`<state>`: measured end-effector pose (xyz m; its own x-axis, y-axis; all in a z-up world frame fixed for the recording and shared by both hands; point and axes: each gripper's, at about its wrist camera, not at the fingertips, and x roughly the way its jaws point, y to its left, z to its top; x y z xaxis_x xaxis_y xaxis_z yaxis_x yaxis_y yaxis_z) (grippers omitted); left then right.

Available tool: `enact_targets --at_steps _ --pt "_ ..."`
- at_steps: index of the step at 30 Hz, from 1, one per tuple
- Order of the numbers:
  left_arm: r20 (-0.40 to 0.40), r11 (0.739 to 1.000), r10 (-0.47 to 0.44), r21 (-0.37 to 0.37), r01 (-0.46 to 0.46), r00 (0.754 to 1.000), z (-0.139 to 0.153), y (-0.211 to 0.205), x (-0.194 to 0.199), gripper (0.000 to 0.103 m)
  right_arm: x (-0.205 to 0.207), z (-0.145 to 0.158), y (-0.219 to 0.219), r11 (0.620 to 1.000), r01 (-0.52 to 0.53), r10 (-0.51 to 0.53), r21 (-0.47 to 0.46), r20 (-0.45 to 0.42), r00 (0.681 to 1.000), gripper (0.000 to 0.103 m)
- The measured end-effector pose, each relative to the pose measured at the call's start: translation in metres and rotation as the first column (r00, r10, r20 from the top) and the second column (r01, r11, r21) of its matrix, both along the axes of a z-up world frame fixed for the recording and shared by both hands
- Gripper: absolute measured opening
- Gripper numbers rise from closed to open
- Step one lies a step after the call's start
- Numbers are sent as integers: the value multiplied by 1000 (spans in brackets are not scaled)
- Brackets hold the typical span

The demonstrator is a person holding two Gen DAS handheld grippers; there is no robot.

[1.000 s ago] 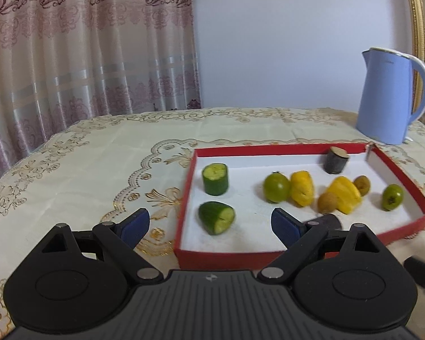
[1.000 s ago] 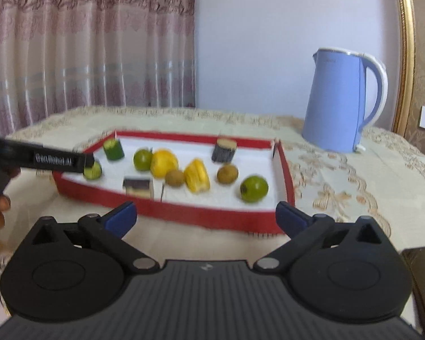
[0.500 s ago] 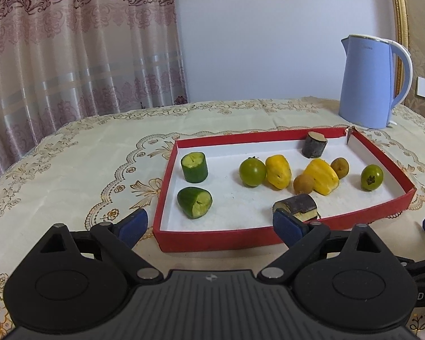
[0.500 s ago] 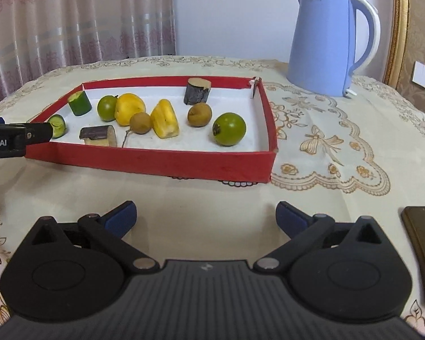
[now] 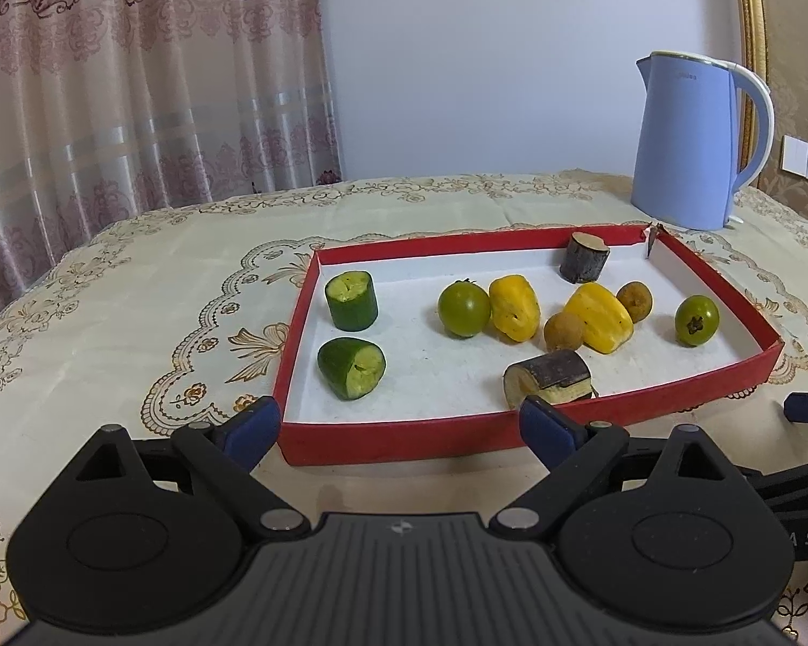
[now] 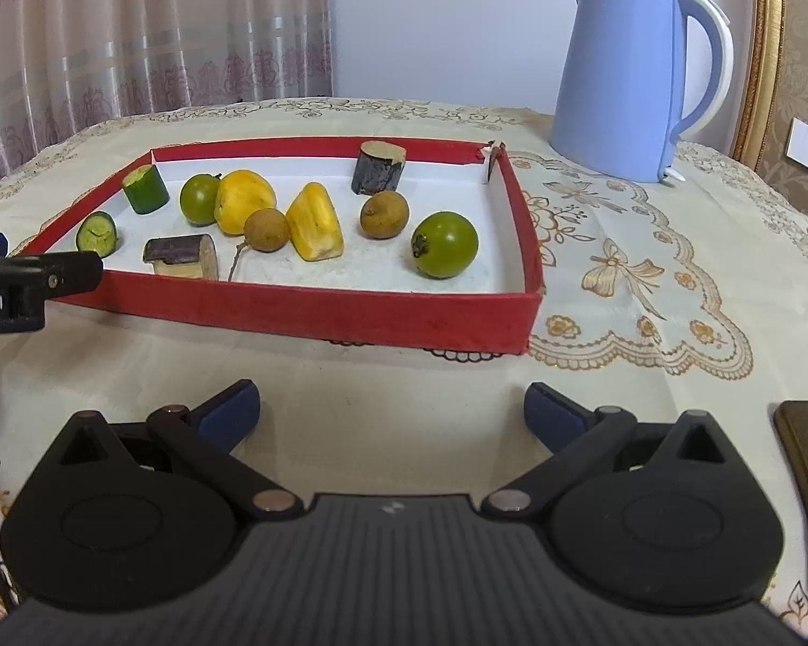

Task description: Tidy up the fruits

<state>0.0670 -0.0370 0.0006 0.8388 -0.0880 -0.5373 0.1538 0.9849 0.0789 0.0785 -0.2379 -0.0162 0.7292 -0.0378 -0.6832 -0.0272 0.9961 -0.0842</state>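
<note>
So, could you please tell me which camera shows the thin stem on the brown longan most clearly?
The right wrist view: the brown longan trails its stem toward the tray's near wall there. In the left wrist view the same longan shows, but its stem cannot be made out.

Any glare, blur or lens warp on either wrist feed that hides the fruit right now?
Left wrist: sharp, soft even light, red tray edges bow from fisheye. Right wrist: fruit crisp, small highlight on the green fruit, dark vignette in the corners.
</note>
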Motion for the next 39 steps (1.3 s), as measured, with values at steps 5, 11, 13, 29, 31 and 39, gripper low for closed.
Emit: enact_targets --at_steps 5,11,13,29,31,39 --pt "-2 1000 -4 -1 4 1000 -1 1 1 96 0 0 0 1000 7 -7 6 -2 1000 103" --pt "-8 1000 -6 -11 6 1000 -2 0 5 96 0 -1 -1 1000 8 -8 9 -2 1000 103" --pt "-10 1000 -7 -9 7 1000 -2 0 5 96 0 -1 -1 1000 8 -8 9 -2 1000 103" --pt "-50 1000 21 -7 -21 999 -6 3 9 96 0 -1 -1 1000 8 -8 9 -2 1000 103" --pt "-54 1000 23 -7 -24 998 -6 3 10 96 0 -1 -1 1000 8 -8 9 -2 1000 103" --pt "-59 1000 27 1 -27 998 -5 1 11 96 0 -1 -1 1000 8 -8 9 -2 1000 103"
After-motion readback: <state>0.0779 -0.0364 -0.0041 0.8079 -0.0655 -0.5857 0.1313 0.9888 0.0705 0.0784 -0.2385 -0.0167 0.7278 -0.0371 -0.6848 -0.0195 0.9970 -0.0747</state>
